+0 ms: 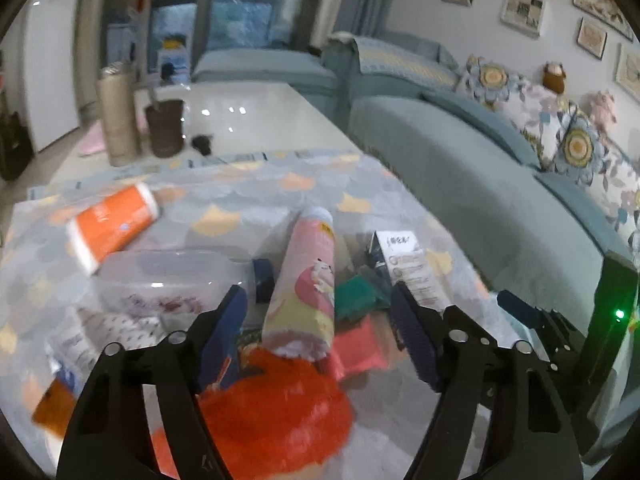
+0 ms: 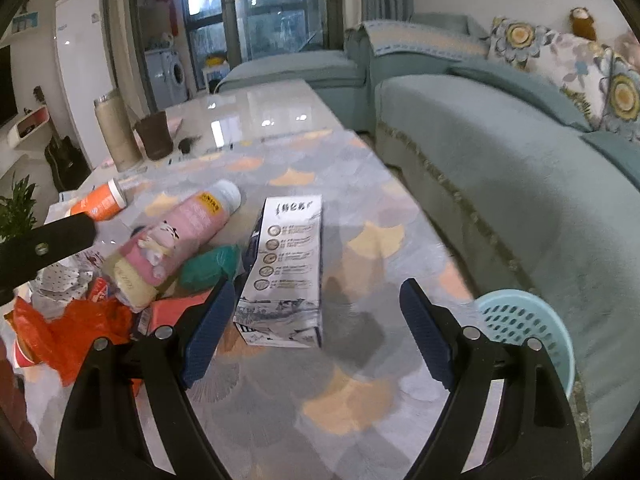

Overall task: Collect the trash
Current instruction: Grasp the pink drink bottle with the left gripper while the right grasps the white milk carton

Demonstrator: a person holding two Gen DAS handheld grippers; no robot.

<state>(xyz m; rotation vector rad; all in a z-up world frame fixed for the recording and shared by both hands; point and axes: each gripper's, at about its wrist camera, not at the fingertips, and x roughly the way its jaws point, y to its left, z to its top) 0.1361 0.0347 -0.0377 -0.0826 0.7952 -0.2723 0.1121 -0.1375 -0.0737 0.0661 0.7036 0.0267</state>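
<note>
Tabletop trash (image 1: 304,280); both grippers open, empty.

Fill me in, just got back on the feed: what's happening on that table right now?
A person holds a gripper in each hand over a table littered with trash. The left gripper, open, frames the pink bottle lying on the pile by the red plastic bag. The right gripper, open, frames the white carton lying flat. Neither pinches anything yet. A light blue basket sits at the table's right edge, beside the sofa.
</note>
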